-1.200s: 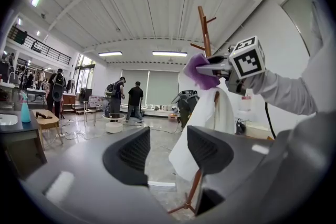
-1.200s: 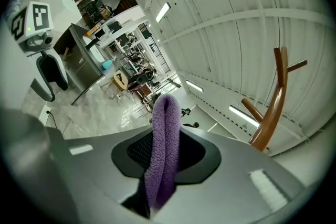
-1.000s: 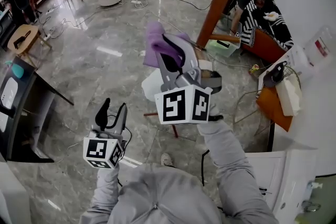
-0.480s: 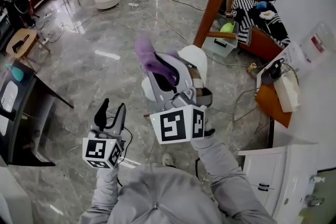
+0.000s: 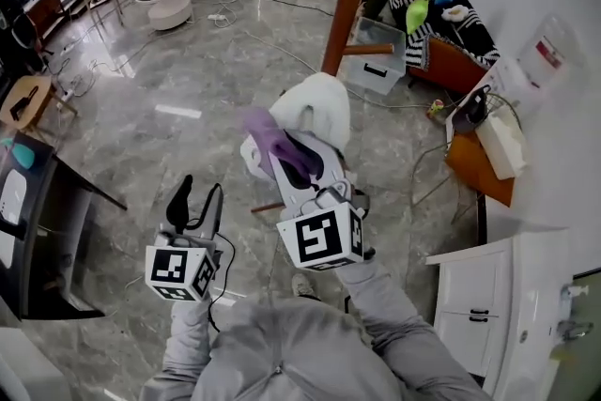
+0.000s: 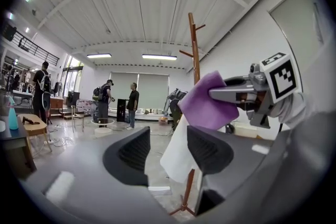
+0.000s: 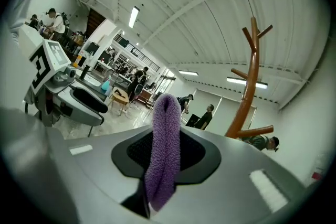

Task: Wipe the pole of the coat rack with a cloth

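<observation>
We see the left gripper (image 5: 197, 202) low on our left, with the right gripper (image 5: 296, 166) just to its right and farther forward, the cloth (image 5: 269, 134) between its jaws. Directly ahead of the cloth a garment (image 5: 317, 103) hangs on the coat rack's pole (image 5: 349, 0), which rises out above it (its foot shows on the floor between the grippers). A bin (image 5: 376, 66) sits beyond, right of the pole; a round table (image 5: 164, 0) stands far back left, and a cabinet (image 5: 474, 296) is at our right.
</observation>
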A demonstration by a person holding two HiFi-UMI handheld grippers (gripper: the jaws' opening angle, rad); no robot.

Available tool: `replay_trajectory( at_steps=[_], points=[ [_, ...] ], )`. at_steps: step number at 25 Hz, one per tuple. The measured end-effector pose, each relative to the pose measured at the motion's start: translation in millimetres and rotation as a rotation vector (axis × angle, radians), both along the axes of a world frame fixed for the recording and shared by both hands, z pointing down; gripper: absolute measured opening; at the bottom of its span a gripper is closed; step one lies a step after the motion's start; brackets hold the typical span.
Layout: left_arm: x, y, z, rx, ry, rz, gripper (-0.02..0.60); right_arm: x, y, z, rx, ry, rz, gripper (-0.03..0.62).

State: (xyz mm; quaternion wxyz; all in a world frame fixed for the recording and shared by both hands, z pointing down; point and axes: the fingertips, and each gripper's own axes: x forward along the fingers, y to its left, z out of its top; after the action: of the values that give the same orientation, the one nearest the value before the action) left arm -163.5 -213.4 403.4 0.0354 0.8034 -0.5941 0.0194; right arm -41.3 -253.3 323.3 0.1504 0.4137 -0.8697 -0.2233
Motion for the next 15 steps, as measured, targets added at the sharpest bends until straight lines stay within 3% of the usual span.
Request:
replay_trajectory(
  at_steps=[15],
  points=[
    [52,-3,-15,0.036,-0.022,0.154,0.236,114,28,21,-0.053,-0.068,0.271,0.081]
  ],
)
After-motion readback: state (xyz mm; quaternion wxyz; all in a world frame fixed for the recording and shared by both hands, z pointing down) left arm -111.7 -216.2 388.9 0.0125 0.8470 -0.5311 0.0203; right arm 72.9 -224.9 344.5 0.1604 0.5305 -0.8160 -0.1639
